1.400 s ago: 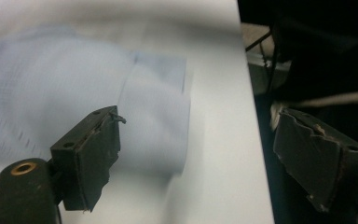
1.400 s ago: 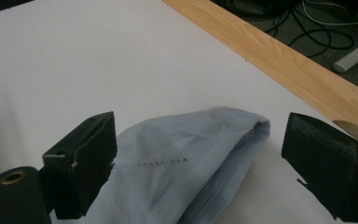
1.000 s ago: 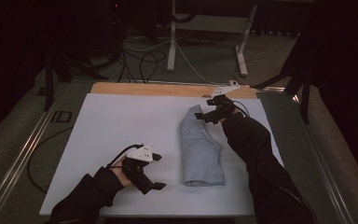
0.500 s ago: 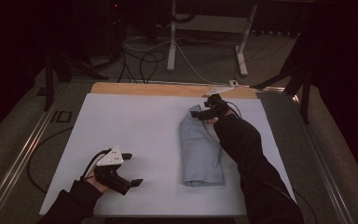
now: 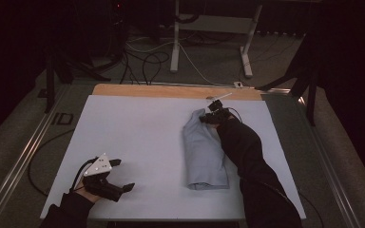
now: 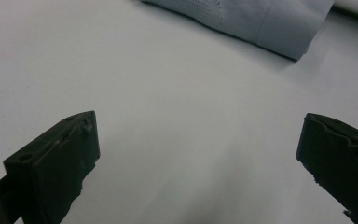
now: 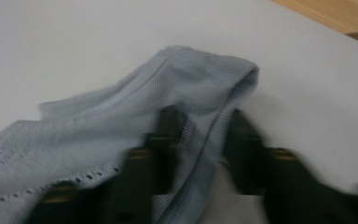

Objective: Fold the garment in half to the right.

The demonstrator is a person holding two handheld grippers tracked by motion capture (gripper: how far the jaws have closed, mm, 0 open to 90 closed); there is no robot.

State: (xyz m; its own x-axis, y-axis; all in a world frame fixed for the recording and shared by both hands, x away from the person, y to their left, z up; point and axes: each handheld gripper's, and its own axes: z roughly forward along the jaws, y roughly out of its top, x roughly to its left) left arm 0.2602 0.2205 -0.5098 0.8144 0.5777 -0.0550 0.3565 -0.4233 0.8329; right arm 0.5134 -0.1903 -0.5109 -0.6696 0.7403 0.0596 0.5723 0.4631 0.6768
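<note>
Room dim, surroundings near black; white table sheet point(image 5: 142, 142) evenly lit from above, no glare. Soft shadow under the pale cloth point(image 6: 261, 23) edge ahead of the left gripper point(image 6: 198, 154). Right gripper point(image 7: 200, 140) jaws and nearby cloth motion-blurred; high view grainy.

High view overlooks the table point(image 5: 138, 137); claw views hug the shared cloth point(image 7: 121, 116).
</note>
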